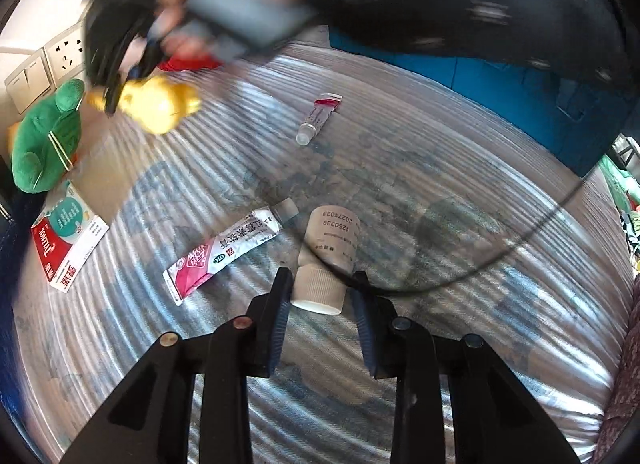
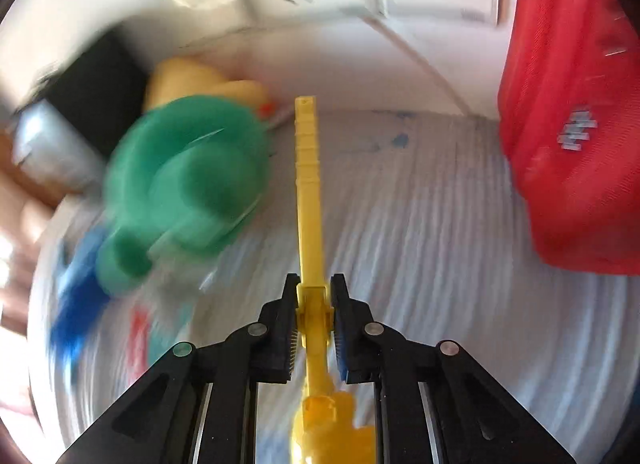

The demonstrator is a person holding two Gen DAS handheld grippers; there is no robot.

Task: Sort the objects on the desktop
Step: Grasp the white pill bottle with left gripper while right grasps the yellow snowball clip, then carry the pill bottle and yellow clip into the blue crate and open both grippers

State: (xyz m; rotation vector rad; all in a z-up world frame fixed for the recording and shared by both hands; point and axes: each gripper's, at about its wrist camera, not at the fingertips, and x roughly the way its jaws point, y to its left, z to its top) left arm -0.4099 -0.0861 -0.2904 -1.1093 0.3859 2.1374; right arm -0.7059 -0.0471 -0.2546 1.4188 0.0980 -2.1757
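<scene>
i'm mid-sort, with both hands busy. my right gripper (image 2: 314, 296) is clenched on a yellow toy (image 2: 308, 191): in the right wrist view the pads pinch its long narrow shaft, the slim end sticking out ahead and the bulkier yellow part hanging back under the jaws. i judge this as the carry stage, heading toward the toy corner, where the green plush (image 2: 188, 179) lies at the back by the wall with another yellow plush (image 2: 208, 83) behind it. the next move calls for easing the toy down near that green plush without knocking it, then letting go.

my left gripper (image 1: 322, 292) sits low over the striped cloth (image 1: 440, 183), angled steeply down, with the cap of the small beige bottle (image 1: 332, 240) between its jaws. the bottle lies on its side, cap toward me. the jaws stand narrow around the cap, but i can't tell whether the pads actually press it, so i'd confirm the bite before lifting.

waiting on the cloth are the pink ointment tube (image 1: 228, 252) just left of the bottle, a small red tube (image 1: 320, 115) farther off, and a medicine box (image 1: 68, 236) at the left.
</scene>
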